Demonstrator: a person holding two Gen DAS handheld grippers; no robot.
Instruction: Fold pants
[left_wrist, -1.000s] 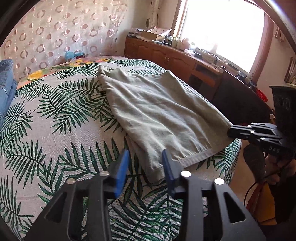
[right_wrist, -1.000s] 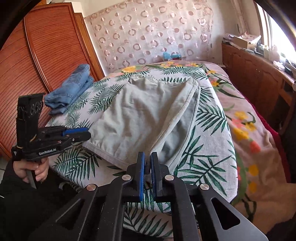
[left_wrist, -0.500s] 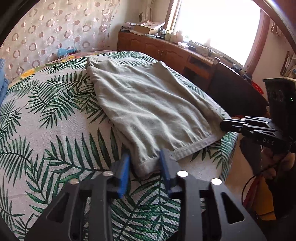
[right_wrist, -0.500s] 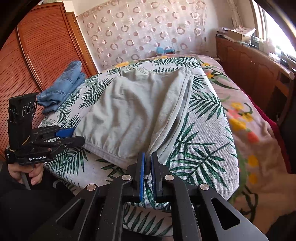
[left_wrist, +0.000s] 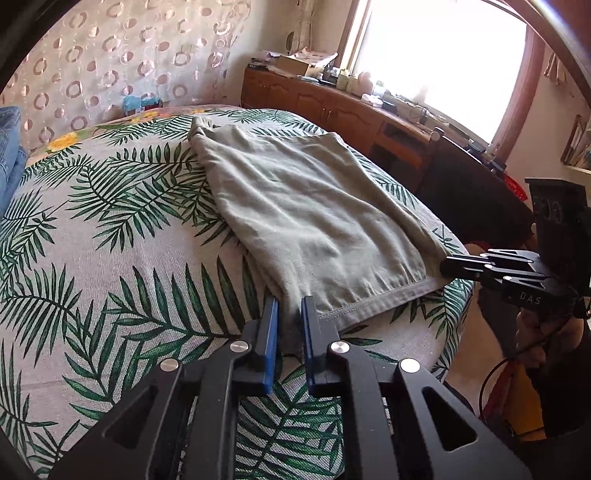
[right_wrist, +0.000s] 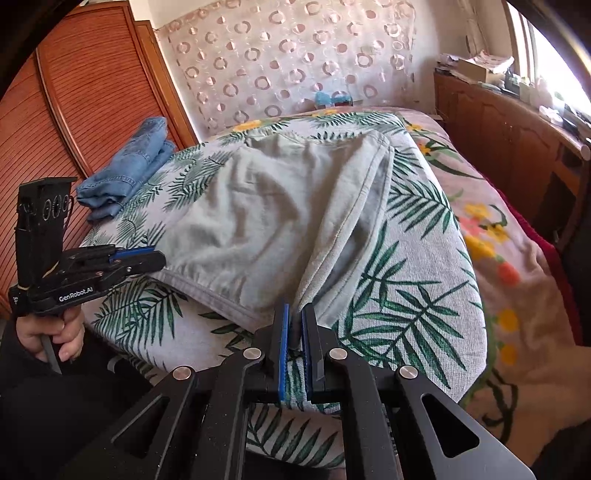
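we see grey pants (left_wrist: 306, 206) flat on the leafy bed (left_wrist: 110, 258), left gripper (left_wrist: 289, 317) jaws pinching one near corner, right gripper (right_wrist: 293, 325) jaws pinching the other corner

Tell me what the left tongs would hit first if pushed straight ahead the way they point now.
The grey pants: their near corner already sits between the left tongs, so going on would just bunch the cloth up along the leaf-print bedspread.
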